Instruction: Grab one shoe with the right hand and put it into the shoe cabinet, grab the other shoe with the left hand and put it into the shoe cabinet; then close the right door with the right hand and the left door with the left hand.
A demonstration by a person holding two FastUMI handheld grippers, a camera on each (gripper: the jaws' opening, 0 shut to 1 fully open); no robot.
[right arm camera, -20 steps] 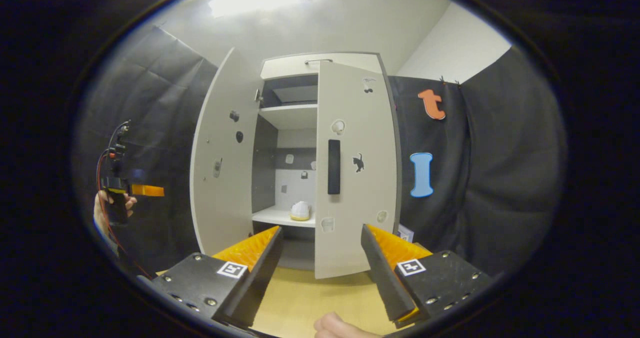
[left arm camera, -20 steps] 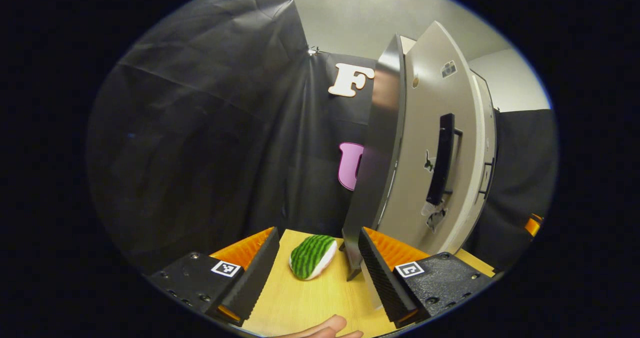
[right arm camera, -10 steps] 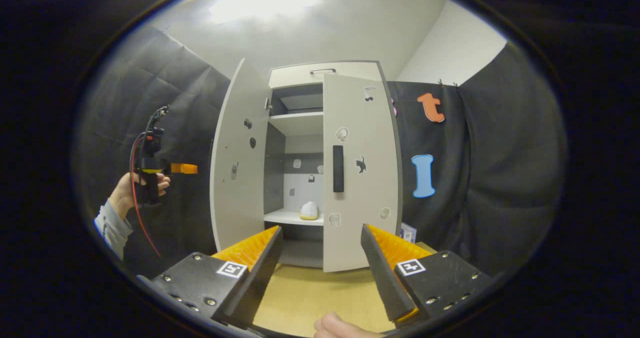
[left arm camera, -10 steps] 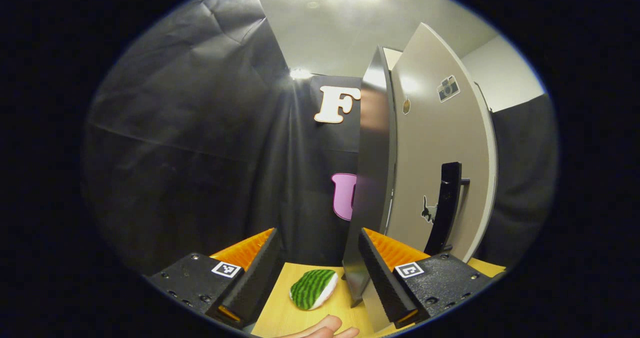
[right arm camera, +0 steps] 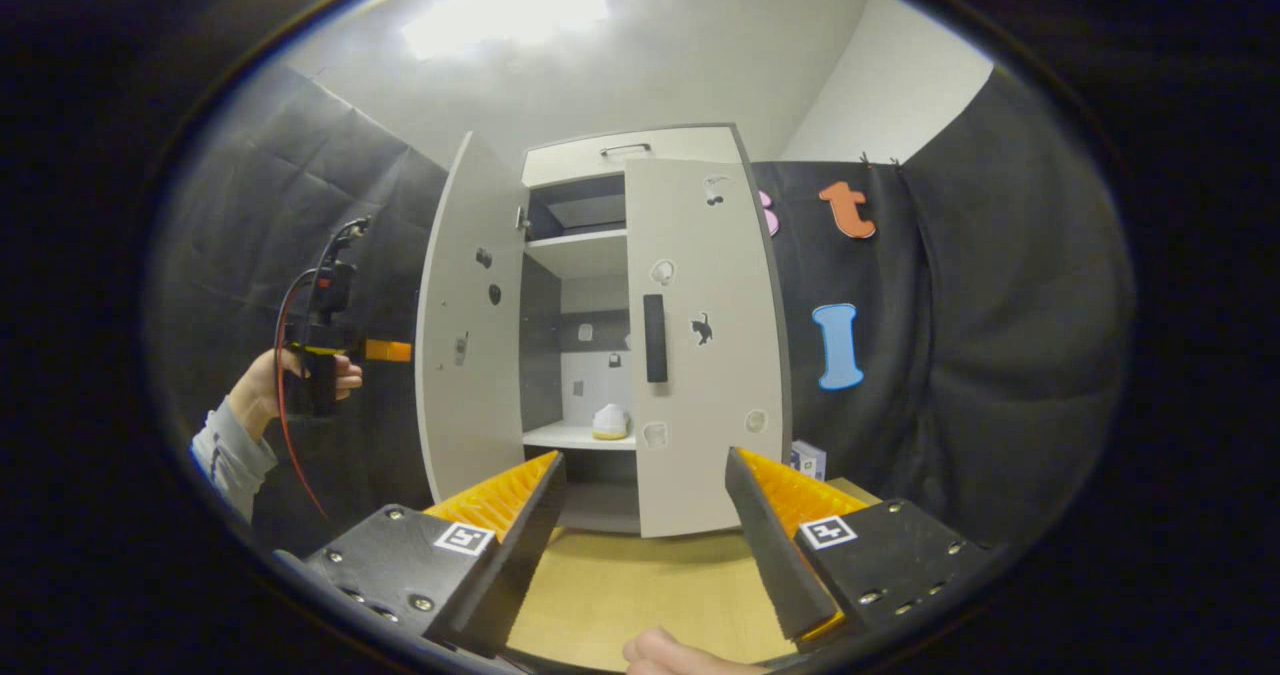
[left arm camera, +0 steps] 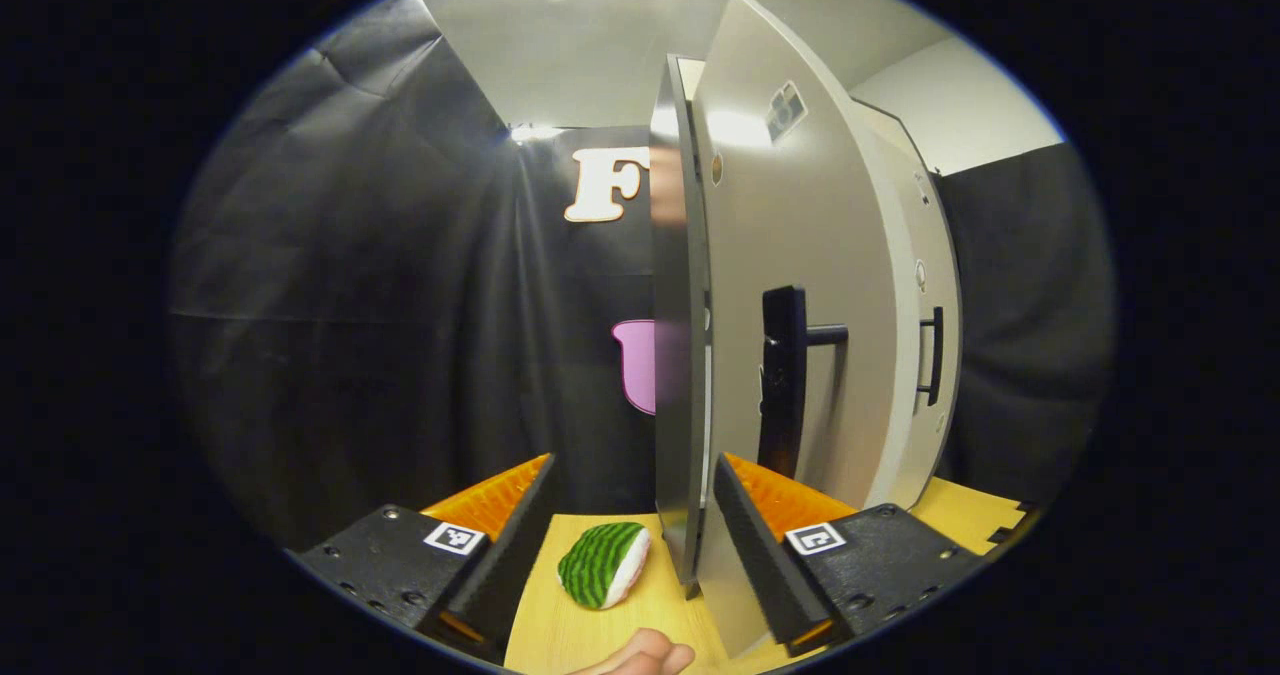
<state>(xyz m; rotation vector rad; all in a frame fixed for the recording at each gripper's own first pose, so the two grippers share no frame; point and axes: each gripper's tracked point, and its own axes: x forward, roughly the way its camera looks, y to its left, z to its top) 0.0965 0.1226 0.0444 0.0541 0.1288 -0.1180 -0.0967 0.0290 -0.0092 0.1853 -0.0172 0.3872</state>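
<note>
one shoe (right arm camera: 610, 422) sits on the cabinet shelf; the other, green-striped shoe (left arm camera: 603, 564) lies on the tabletop (left arm camera: 600, 630) near my left tool (left arm camera: 630, 535), whose jaws gape empty, as do my right tool's (right arm camera: 645, 535). i should drop low, straddle its middle, then close gently.
</note>
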